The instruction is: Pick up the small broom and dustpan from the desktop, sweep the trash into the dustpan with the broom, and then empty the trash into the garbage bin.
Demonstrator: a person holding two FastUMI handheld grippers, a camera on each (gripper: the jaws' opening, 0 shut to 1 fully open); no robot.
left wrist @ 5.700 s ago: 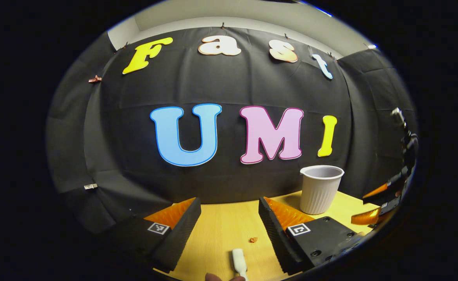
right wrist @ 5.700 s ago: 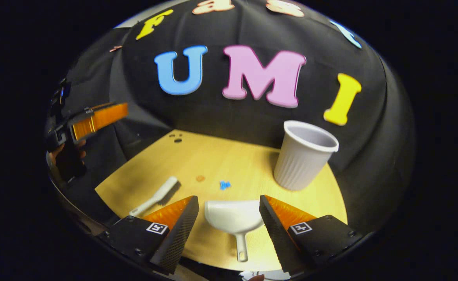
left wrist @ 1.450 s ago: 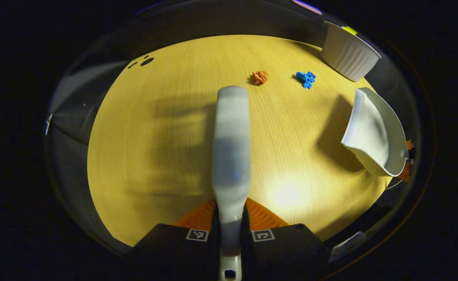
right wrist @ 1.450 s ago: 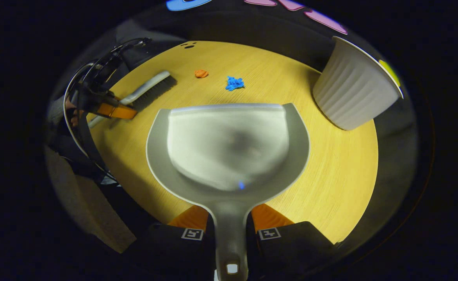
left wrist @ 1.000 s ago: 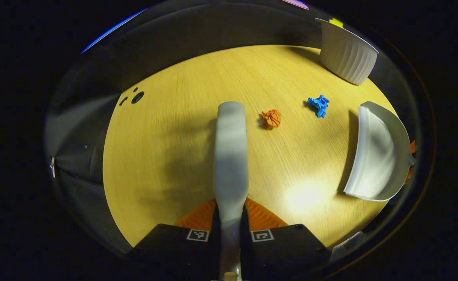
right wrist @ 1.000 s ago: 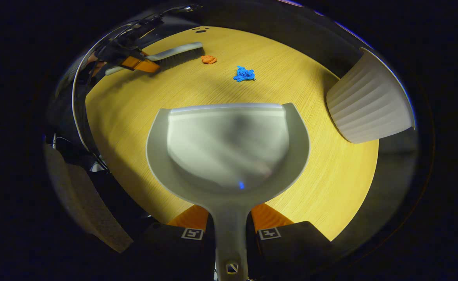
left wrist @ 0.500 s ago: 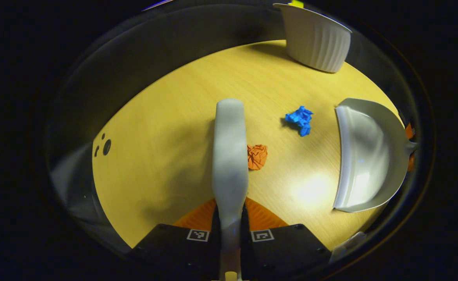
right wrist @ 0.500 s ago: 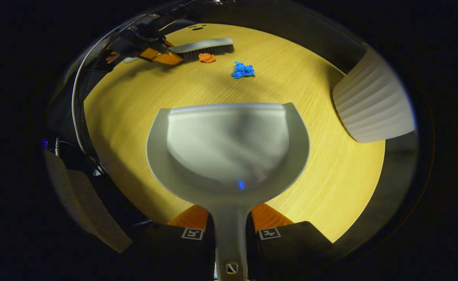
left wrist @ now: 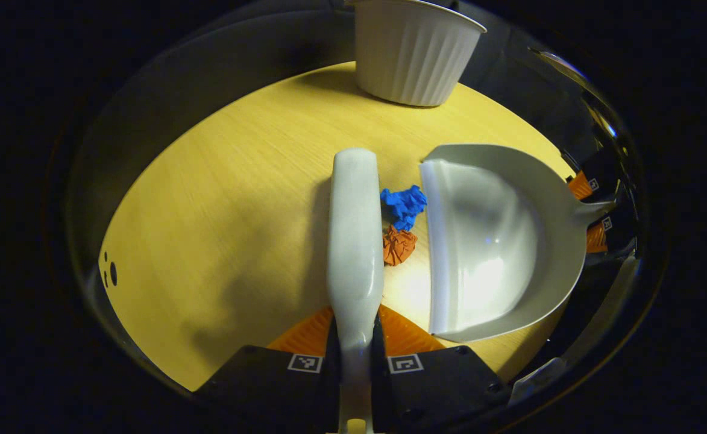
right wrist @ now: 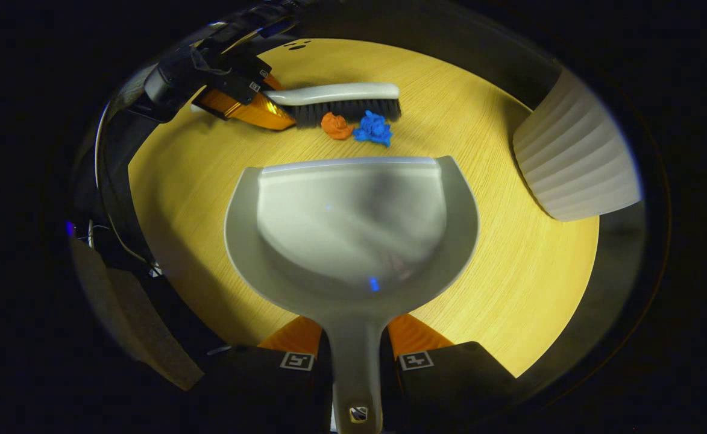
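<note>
Dustpan [right wrist: 353, 223] has nothing in it; orange scrap [right wrist: 336, 126] and blue scrap [right wrist: 373, 128] sit at its 12 o'clock. Right gripper [right wrist: 354, 345] pinches the dustpan handle, left gripper [left wrist: 354, 337] pinches the broom [left wrist: 354, 241].

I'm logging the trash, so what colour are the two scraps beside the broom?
One scrap is orange, the other blue; clearest in the left gripper view.

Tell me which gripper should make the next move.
Left. Its gripper holds the broom right behind the orange scrap and blue scrap, facing the dustpan lip held ready.
</note>
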